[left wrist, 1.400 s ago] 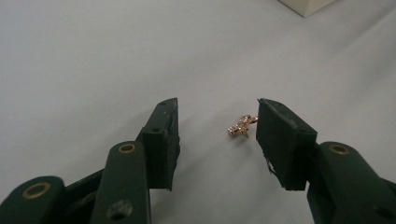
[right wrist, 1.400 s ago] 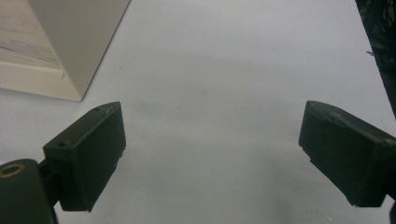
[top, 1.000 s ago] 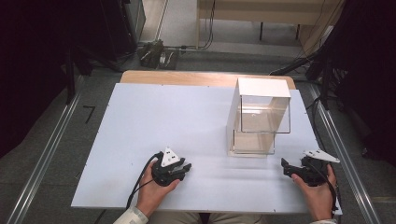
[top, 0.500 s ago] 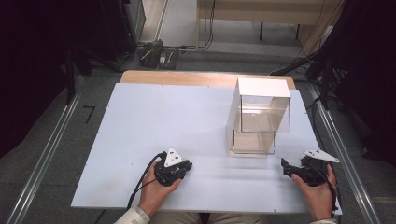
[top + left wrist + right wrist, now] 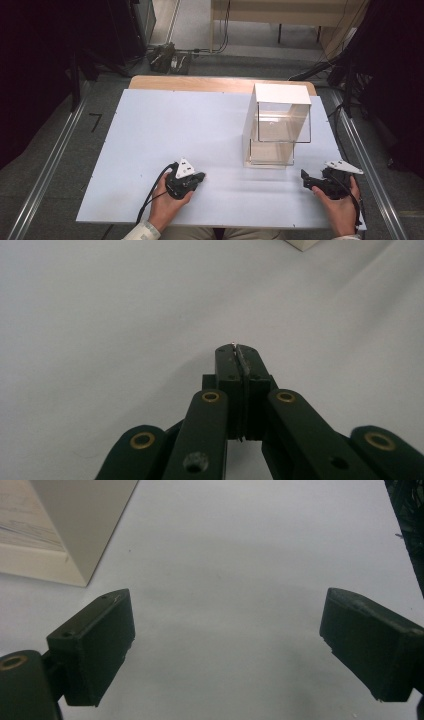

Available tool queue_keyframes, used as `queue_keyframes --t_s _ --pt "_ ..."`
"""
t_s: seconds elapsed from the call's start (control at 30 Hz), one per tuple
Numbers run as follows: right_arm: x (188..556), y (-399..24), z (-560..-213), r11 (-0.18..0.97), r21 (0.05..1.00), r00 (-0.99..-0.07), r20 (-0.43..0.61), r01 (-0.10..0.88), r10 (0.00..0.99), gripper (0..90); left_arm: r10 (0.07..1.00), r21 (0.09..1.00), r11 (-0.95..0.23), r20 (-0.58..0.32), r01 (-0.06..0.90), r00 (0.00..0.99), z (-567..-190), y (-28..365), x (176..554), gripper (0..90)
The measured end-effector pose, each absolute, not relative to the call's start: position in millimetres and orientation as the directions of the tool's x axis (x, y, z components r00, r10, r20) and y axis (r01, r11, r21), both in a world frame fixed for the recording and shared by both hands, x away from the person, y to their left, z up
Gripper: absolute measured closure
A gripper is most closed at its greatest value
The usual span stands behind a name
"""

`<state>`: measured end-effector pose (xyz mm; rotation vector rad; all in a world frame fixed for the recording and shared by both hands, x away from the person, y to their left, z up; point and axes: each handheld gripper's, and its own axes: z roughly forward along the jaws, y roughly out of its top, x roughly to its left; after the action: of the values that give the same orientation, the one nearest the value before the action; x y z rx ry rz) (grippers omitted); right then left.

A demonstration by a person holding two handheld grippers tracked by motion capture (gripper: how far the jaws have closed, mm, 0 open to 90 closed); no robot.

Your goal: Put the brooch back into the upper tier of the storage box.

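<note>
Left gripper view jaws: the left gripper [image 5: 239, 351] is sitting with its jaws clenched pad to pad, having just been closing, with nothing showing between them.
Right gripper view jaws: the right gripper [image 5: 227, 647] is holding its jaws released and wide apart, with bare white surface showing between them.
Left hand: the left hand [image 5: 167, 205] is gripping its tool near the front edge of the desk [image 5: 150, 130], jaws pointing toward the right.
Right hand: the right hand [image 5: 342, 210] is holding its tool at the front right corner, jaws pointing left.
Nearest thing: the clear box [image 5: 277, 125], with a white top and base, is standing upright on the right half of the desk, just beyond and between the two grippers, closer to the right one.
Contact: neither gripper is touching the clear box.
Beyond: the floor [image 5: 60, 170] and cables are lying around the desk.
</note>
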<state>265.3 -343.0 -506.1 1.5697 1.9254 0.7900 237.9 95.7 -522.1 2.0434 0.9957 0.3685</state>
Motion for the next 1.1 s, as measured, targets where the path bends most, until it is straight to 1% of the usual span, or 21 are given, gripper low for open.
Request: queue_keyframes --t_s 0.43,1.1 --pt "265 -343 -506 0.154 0.723 -0.185 -0.037 0.674 0.982 5.9 0.755 0.776 -0.354 -0.094 0.523 0.649 -521 96 238 90.0" --pt "265 -343 -506 0.153 0.722 -0.184 -0.036 0.674 0.982 5.9 0.745 0.810 -0.280 -0.155 0.516 0.648 -503 100 233 90.0"
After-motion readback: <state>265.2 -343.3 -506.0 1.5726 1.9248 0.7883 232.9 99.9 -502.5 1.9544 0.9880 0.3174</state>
